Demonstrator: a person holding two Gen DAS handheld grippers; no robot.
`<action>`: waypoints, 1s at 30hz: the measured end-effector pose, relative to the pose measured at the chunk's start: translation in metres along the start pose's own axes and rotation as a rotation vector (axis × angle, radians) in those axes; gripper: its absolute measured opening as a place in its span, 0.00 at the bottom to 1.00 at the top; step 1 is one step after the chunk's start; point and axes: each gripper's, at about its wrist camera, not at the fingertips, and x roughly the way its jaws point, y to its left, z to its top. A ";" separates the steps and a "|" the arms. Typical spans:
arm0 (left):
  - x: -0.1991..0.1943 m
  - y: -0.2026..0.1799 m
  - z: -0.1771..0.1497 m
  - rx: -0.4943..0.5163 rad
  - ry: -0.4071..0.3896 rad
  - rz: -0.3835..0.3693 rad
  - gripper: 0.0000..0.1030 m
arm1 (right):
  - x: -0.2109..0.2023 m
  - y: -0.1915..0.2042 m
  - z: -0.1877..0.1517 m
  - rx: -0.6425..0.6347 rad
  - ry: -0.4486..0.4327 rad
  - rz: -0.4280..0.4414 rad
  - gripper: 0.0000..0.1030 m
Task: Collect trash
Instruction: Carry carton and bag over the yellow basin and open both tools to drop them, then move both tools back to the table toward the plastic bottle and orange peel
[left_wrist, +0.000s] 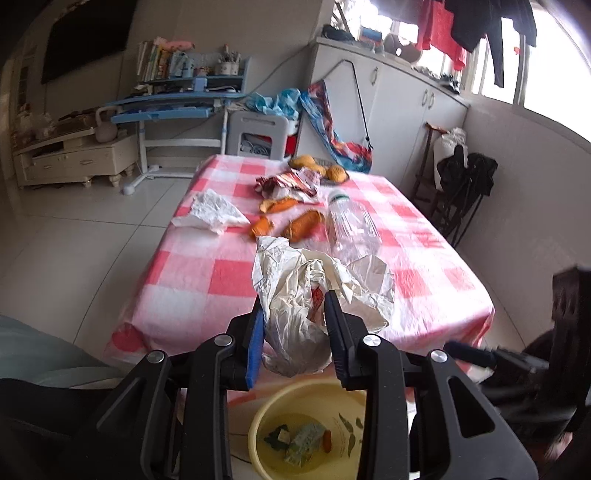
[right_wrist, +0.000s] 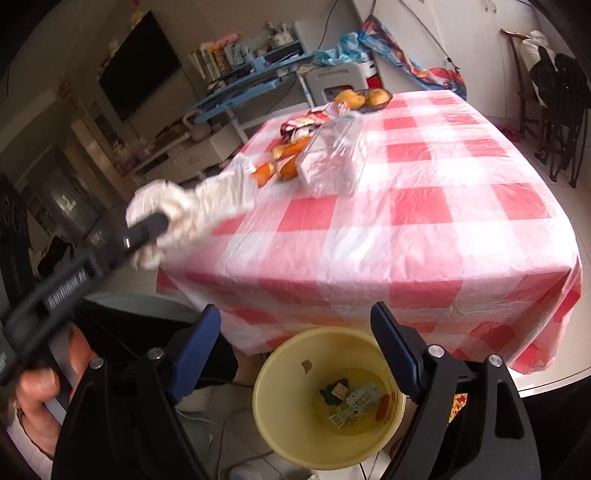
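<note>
The crumpled white paper wad is pinched between the pads of the left tool, whose jaws stand narrow around it; it hangs at the near edge of the table, just above and beyond the yellow bin. In the right wrist view the same wad shows off the table's left corner, gripped by the left tool, with a person's hand on that tool's handle.

The yellow bin sits on the floor below the near table edge. Inside it lie a few scraps: a greenish printed wrapper, some dark bits and a small orange piece.

The right tool hangs over the bin with its jaws spread wide and nothing between them; the bin's mouth shows in the gap.

Farther back from the bin, on the pink-and-white checked cloth, lie a clear plastic bottle on its side, orange peel pieces, a flattened white tissue to the left of the peels, and a red-and-white snack wrapper behind them. At the table's far edge sits a dish of yellow fruit.
</note>
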 end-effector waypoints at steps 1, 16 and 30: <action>0.005 -0.006 -0.006 0.028 0.044 -0.013 0.30 | -0.005 -0.005 0.002 0.026 -0.027 -0.003 0.79; 0.011 -0.050 -0.028 0.258 0.136 0.004 0.61 | -0.018 -0.038 0.004 0.160 -0.094 -0.086 0.80; 0.007 -0.031 -0.016 0.171 0.090 0.056 0.64 | -0.018 -0.031 0.006 0.129 -0.107 -0.102 0.80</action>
